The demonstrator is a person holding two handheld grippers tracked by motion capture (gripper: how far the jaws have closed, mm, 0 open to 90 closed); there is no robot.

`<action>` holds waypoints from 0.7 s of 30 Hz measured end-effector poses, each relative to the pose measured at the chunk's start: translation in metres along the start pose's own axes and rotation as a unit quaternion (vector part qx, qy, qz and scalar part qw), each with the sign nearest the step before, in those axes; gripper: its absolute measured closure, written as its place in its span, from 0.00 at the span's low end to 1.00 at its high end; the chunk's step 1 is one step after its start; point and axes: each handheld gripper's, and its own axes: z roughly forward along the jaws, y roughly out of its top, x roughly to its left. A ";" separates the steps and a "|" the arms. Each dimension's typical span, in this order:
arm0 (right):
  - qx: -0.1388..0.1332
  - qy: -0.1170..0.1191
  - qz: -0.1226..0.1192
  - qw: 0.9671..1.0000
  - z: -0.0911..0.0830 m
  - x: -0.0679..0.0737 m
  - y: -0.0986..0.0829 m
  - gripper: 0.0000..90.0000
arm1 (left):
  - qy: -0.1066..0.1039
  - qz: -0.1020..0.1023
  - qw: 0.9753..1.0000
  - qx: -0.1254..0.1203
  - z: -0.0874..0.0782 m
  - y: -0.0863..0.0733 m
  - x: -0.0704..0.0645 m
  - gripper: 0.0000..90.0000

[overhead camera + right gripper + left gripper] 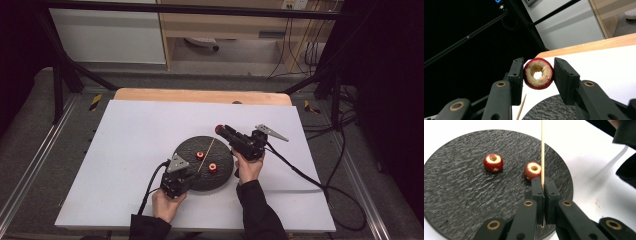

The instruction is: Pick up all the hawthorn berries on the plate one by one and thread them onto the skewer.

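A cored red fruit ring point(538, 73) sits at the centre of the right gripper view, pinched between the jaws of the right gripper point(538, 75), its hole facing the camera; in the high view that gripper point(221, 129) holds it right of centre, above the upper right edge of the dark round slate plate point(187, 150); the left gripper point(543, 185) is clamped on a thin wooden skewer point(542, 150) running up the frame; two more cored pieces point(493, 162) point(533, 170) lie on the plate, near the skewer.

round plate point(461, 195): dark slate-look, rough, matt. skewer point(542, 150): pale wood, thin, smooth. cored fruit ring point(538, 73): glossy red skin, grainy flesh. tabletop point(135, 130): white, matt.
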 end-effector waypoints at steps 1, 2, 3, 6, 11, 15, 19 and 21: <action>-0.002 0.000 -0.001 1.000 0.000 0.000 -0.001 0.68 | 0.000 -0.002 1.000 0.000 0.001 0.000 0.000 0.98; -0.002 0.000 -0.001 1.000 0.000 0.000 -0.001 0.68 | 0.000 -0.003 1.000 0.000 0.002 0.000 0.000 0.98; -0.005 0.000 0.004 1.000 0.001 0.001 -0.002 0.68 | -0.003 -0.007 1.000 -0.002 0.003 0.000 0.000 0.98; -0.013 0.001 0.003 1.000 0.002 0.000 -0.003 0.68 | -0.001 -0.007 1.000 -0.009 0.003 0.001 0.000 0.98; -0.020 0.004 0.015 1.000 0.004 0.001 -0.006 0.68 | -0.001 -0.009 1.000 -0.012 0.003 0.001 0.000 0.98; -0.023 0.006 0.016 1.000 0.005 0.000 -0.008 0.68 | -0.002 -0.014 1.000 -0.013 0.005 0.001 0.000 0.98; -0.026 0.007 0.020 0.999 0.006 0.001 -0.009 0.68 | -0.006 -0.018 1.000 -0.016 0.006 0.002 0.000 0.98; -0.026 0.007 0.020 0.999 0.006 0.001 -0.009 0.68 | -0.005 -0.017 1.000 -0.016 0.006 0.002 0.000 0.98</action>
